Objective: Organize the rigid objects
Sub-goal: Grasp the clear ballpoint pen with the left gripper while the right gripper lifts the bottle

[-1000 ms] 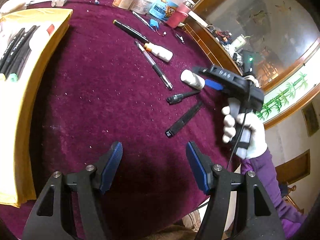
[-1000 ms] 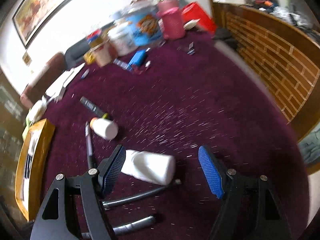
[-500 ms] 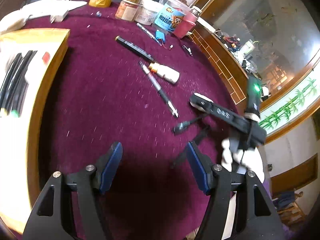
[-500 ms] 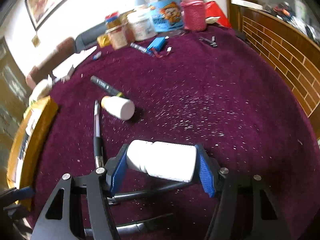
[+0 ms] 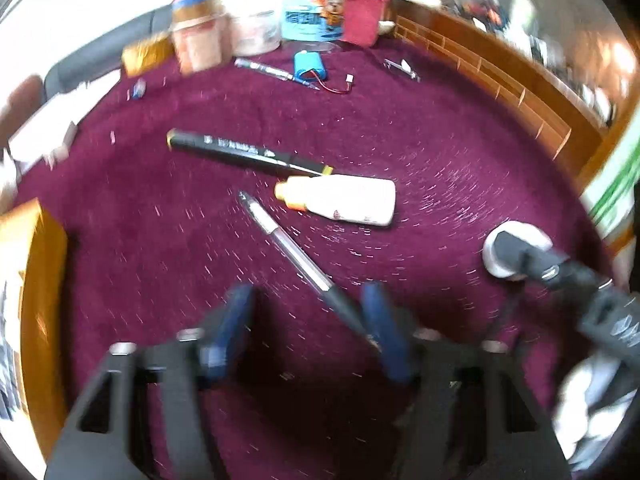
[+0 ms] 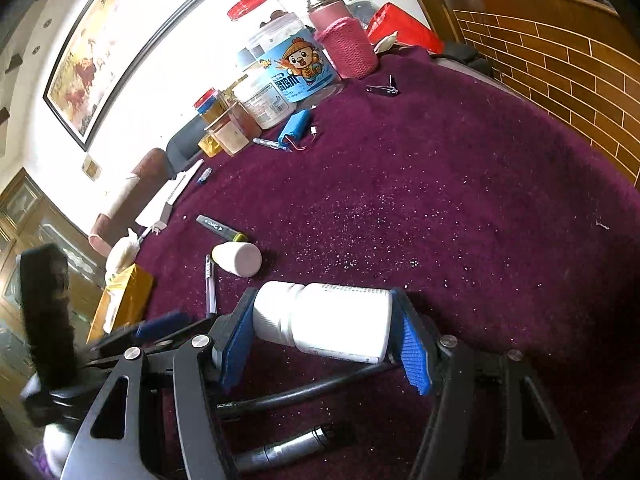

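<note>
Right wrist view shows the right gripper (image 6: pixel 322 338) jaws, apart a second ago, now clamped on the white plastic pill bottle (image 6: pixel 324 320) lying on the table (image 6: pixel 480 200), ready to lift, while the left gripper (image 5: pixel 308 328) jaws stay apart over the clear ballpoint pen (image 5: pixel 296 256).

Place: a lived-in home, probably a sitting room | Signs: framed painting (image 6: pixel 116 44) hanging on the white wall; sofa (image 6: pixel 132 188) sitting behind a table draped in maroon cloth (image 6: pixel 460 200); food jars (image 6: pixel 288 68) crowding its far edge; wood panelling (image 6: pixel 560 64) lining one side
</note>
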Tool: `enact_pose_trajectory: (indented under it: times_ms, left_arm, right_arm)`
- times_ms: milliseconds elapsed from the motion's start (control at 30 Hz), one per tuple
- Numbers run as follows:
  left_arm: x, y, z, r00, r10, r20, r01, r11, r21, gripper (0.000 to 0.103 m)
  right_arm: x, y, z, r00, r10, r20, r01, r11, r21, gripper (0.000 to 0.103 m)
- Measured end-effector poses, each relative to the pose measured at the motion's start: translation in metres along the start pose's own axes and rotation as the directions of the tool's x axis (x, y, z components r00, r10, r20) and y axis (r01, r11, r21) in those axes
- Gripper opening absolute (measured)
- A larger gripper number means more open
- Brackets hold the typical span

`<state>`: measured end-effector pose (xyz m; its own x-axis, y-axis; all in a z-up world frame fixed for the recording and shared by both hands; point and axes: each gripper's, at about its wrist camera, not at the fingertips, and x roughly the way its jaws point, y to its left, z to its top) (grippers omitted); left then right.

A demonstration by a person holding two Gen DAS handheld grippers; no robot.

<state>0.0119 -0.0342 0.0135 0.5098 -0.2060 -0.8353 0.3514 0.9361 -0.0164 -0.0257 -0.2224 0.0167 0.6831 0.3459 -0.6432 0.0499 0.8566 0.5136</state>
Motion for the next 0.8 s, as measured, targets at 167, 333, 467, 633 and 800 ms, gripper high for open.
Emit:
enact_pose_trajectory:
  times_ms: [167,333,467,633,800]
  left_arm:
    - [-0.013,0.014,-0.014,1.0,-0.006,-0.017,0.007,1.0,0.03,0.011]
    - [-0.017,0.025,-0.022,0.998,-0.046,-0.03,0.045,0.999,-0.022,0.011]
    - [-0.009,0.015,-0.014,1.0,-0.018,-0.004,0.018,1.0,-0.002,0.011]
    - [-0.011,0.024,-0.017,0.998,-0.066,0.02,0.067,0.998,-0.013,0.007]
    - [-0.029,0.048,-0.029,0.991,-0.119,0.055,0.124,0.987,-0.098,0.007]
  right_arm:
    - [-0.001,-0.004,0.0,1.0,0.022,0.003,-0.022,1.0,0.019,0.059]
    - [0.0,-0.006,0.0,0.999,0.033,0.003,-0.033,0.999,0.029,0.059]
    - [0.0,-0.006,0.0,1.0,0.03,0.004,-0.03,0.999,0.026,0.059]
    - [0.0,-0.006,0.0,1.0,0.026,0.006,-0.026,0.999,0.023,0.059]
    - [0.0,-0.006,0.0,1.0,0.025,0.006,-0.025,0.999,0.021,0.059]
